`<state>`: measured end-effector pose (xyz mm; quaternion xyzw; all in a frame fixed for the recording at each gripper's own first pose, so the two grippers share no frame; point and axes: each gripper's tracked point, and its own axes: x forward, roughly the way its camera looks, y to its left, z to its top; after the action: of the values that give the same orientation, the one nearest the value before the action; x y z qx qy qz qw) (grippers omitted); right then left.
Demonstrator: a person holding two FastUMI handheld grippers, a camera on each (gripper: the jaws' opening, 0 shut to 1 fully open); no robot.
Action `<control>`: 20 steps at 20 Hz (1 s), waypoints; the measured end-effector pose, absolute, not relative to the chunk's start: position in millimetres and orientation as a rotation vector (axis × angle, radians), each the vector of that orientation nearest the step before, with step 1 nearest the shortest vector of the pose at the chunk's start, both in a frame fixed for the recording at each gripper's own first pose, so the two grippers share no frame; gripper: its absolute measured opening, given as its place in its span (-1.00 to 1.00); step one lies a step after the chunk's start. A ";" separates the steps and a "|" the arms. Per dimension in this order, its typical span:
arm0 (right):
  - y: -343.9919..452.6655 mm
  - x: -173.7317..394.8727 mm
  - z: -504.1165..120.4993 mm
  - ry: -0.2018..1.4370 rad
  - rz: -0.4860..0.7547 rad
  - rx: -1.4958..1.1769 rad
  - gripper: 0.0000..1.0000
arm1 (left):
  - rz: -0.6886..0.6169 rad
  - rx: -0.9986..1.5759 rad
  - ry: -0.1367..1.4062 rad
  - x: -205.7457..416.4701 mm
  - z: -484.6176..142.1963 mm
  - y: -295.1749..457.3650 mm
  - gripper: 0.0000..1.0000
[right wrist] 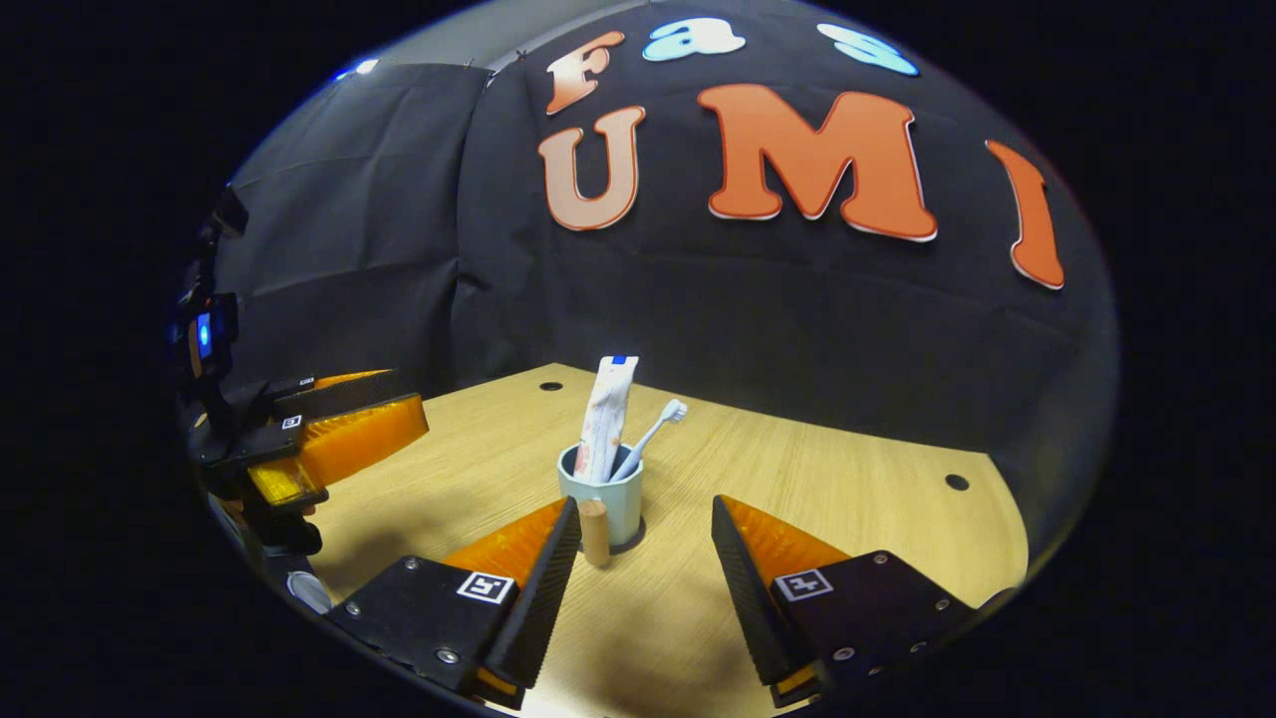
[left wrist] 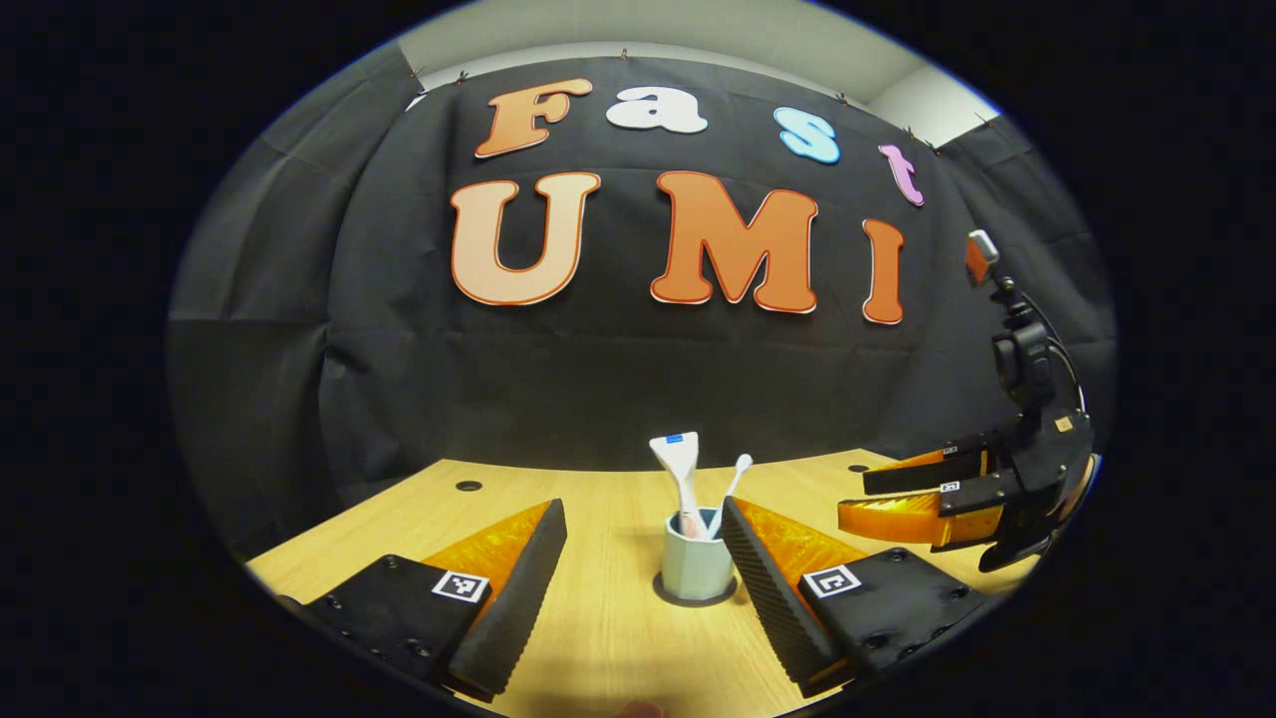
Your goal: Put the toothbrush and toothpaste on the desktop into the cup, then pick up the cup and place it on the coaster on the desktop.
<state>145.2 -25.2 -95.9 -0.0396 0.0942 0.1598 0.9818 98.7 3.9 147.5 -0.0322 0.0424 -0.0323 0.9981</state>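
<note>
A pale blue-grey cup [left wrist: 696, 568] stands upright on a dark round coaster [left wrist: 698, 598] on the wooden desktop [left wrist: 608, 638]. A white toothpaste tube [left wrist: 680, 469] and a white toothbrush [left wrist: 736, 479] stick up out of it. My left gripper [left wrist: 643, 507] is open just in front of the cup; its right finger hides the cup's right edge, and nothing is between the fingers. In the right gripper view the cup [right wrist: 610, 499] shows a wooden handle [right wrist: 594, 534], with the toothpaste tube [right wrist: 608, 414] and toothbrush [right wrist: 653, 431] inside. My right gripper [right wrist: 645, 507] is open, a little short of the cup.
Each gripper shows in the other's view: the right gripper [left wrist: 853, 499] hovers over the desktop's right side, the left gripper [right wrist: 419, 399] over its left. Small dark holes [right wrist: 956, 482] dot the desktop near the back. The black cloth wall closes off the far edge.
</note>
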 end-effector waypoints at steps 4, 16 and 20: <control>-50.6 120.0 -74.9 0.064 0.268 -0.073 0.65 | -0.075 -0.063 0.057 100.0 156.9 -14.3 1.00; -101.2 90.1 -57.4 -0.098 0.056 -0.082 0.68 | -0.064 -0.003 -0.022 83.5 173.4 -46.1 0.96; -112.1 88.9 -55.4 -0.116 0.013 -0.078 0.68 | -0.060 0.026 -0.041 78.6 179.4 -46.1 0.87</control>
<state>88.9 -112.1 -55.4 -0.0391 -0.0581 0.0063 0.9975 78.6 -46.1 179.4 0.0129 -0.0206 -0.0298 0.9993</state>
